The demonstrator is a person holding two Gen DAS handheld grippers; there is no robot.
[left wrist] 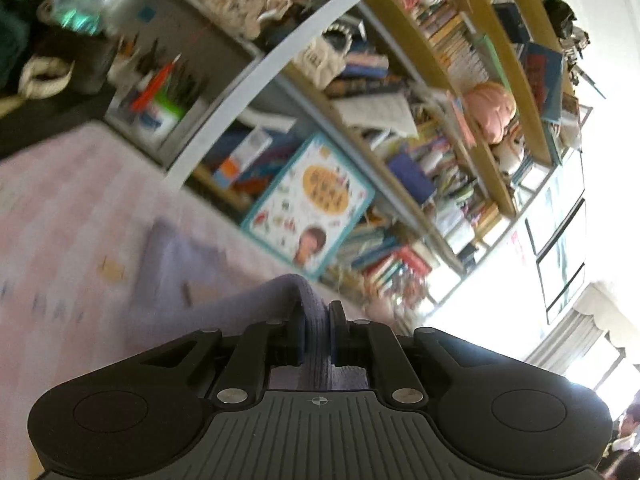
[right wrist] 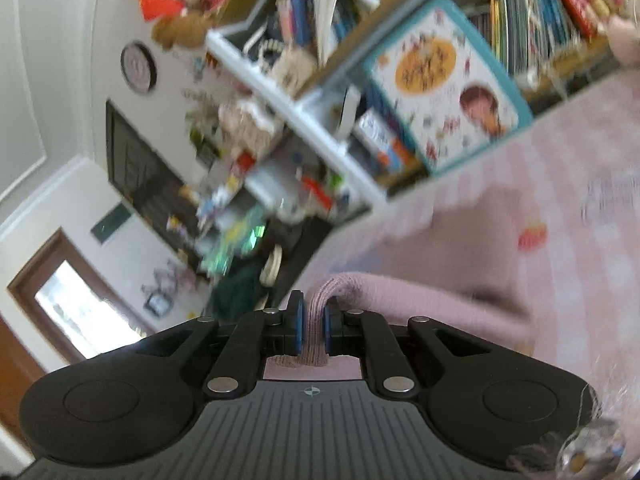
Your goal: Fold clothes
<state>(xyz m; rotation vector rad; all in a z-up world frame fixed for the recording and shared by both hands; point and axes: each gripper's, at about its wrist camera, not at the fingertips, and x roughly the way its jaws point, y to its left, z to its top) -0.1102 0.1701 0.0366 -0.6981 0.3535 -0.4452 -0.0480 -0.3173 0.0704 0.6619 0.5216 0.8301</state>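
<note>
Left gripper (left wrist: 318,334) is clamped tight on a bunched fold of a knitted garment (left wrist: 240,304), which looks purplish-grey in that view, with the ribbed fabric squeezed between the blue pads (left wrist: 303,336) and poking up a little above the fingertips. From there the garment trails away to the left and forward, lying on the pink checked bedspread (left wrist: 68,208), though it's pretty blurry out that way. Right gripper (right wrist: 313,326) is doing the same thing, pinched shut on a ribbed edge of a pinkish knit (right wrist: 420,296), which bulges up right at the tips and then spreads off to the right over the pink checked bedspread (right wrist: 580,152). Can't tell for sure from these two views whether it's one garment under different light or two, since the colour doesn't match. At the far edge of the bed there's a packed bookshelf (left wrist: 452,92), and a big teal-bordered picture book (left wrist: 310,204) with a kid's face on the cover stands leaning against it, right where the bedspread ends. Same picture book (right wrist: 444,80) shows in the right wrist view, upper right of the pinched fabric, well apart from it.
</note>
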